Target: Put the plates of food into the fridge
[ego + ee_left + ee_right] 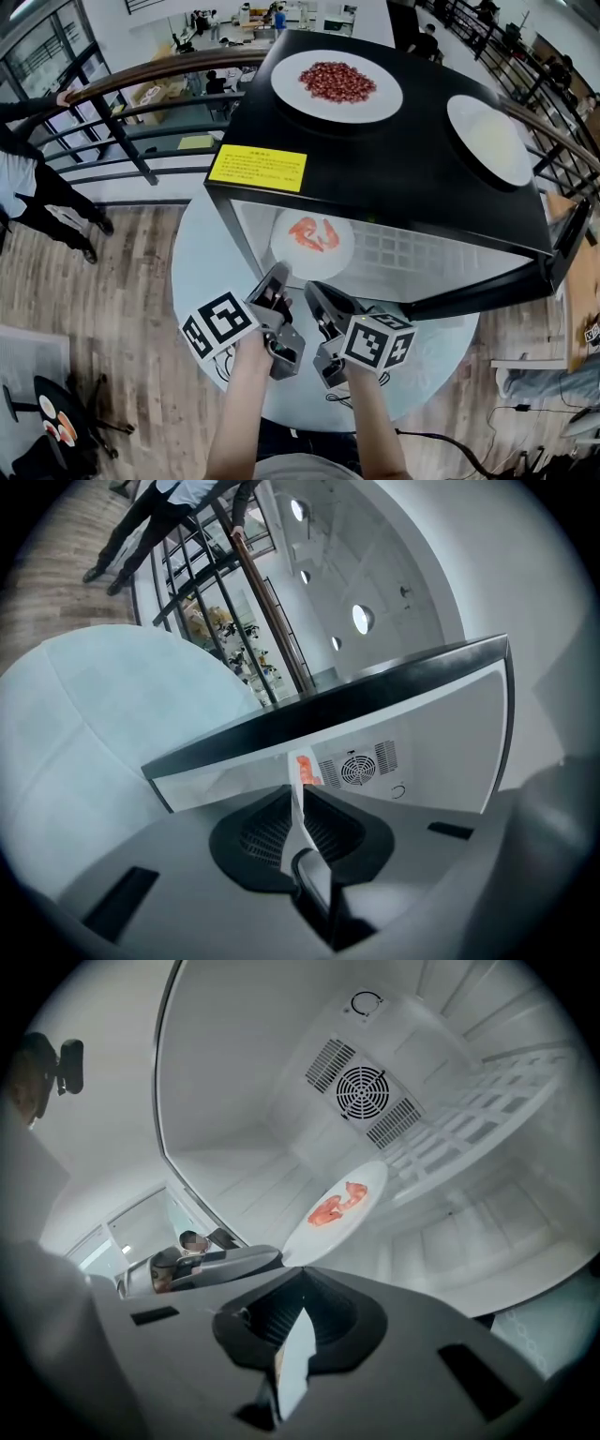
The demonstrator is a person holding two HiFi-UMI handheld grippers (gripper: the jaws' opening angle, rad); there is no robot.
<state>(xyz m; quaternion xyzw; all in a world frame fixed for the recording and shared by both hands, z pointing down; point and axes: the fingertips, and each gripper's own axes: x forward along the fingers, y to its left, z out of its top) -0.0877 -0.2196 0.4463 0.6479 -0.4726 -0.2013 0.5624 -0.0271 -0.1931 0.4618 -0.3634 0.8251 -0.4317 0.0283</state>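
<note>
The plate of shrimp sits inside the open fridge, low in its white compartment, with the orange shrimp lying near its middle. My left hand-held gripper pinches the rim of this plate on the side nearest me. In the left gripper view the plate shows edge-on as a thin white strip running between the two jaws. I cannot tell whether the plate rests on the fridge floor or hangs from my grip.

My right hand-held gripper is just beside the left one, at the fridge opening. Its jaws are pressed together and it is off the plate, which lies ahead of it and slightly to the right.

Behind the plate, the back wall carries a round fan vent, and a white wire shelf stands to the right. On the black top of the fridge are a plate of reddish food and, well apart at the right, another white plate. The fridge stands on a round pale counter.
</note>
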